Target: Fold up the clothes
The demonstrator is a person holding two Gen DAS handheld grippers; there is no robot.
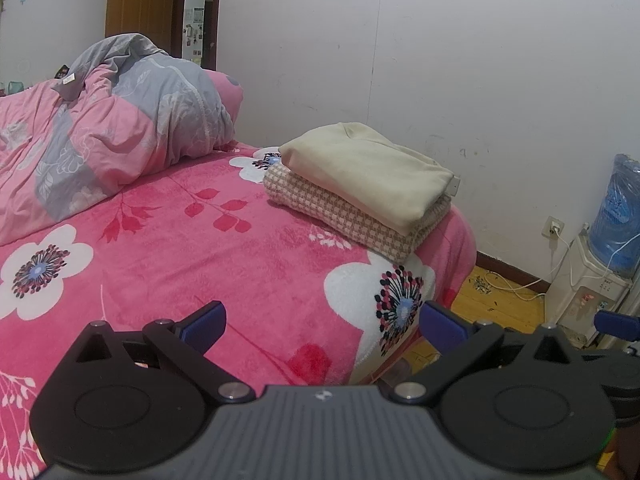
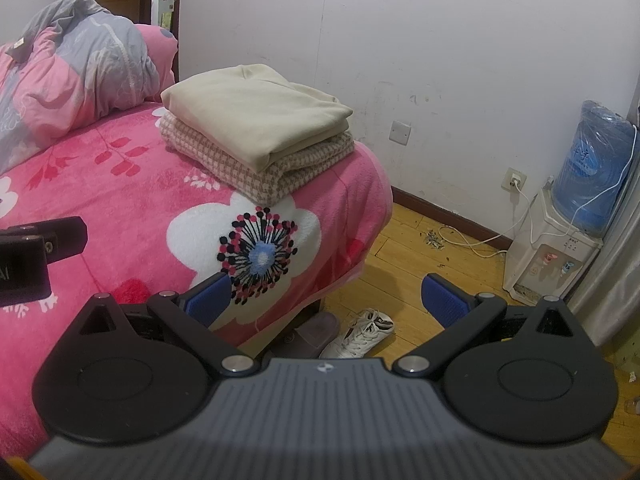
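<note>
Folded cream garment [image 1: 372, 168], ahead of both spread, empty claws: soft, light, floppy; lift by near folded edge.

Fuzzy fleece bedspread [image 1: 208, 248], smooth cream cloth top [image 1: 372, 172], matt black plastic claw [image 1: 322, 326]

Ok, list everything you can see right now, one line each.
Top: one, cream, folded, on the checked one.
Checked garment: one, beige-white, folded, bed corner by the wall.
Blanket: one, pink floral, covers the bed.
Quilt: one, pink-grey, heaped at the far end.
Dispenser: one, white, blue bottle, by the wall.
Shoe: one, white, floor.
Slipper: one, grey, under the bed edge.
Left gripper: open, empty.
Right gripper: open, empty.
</note>
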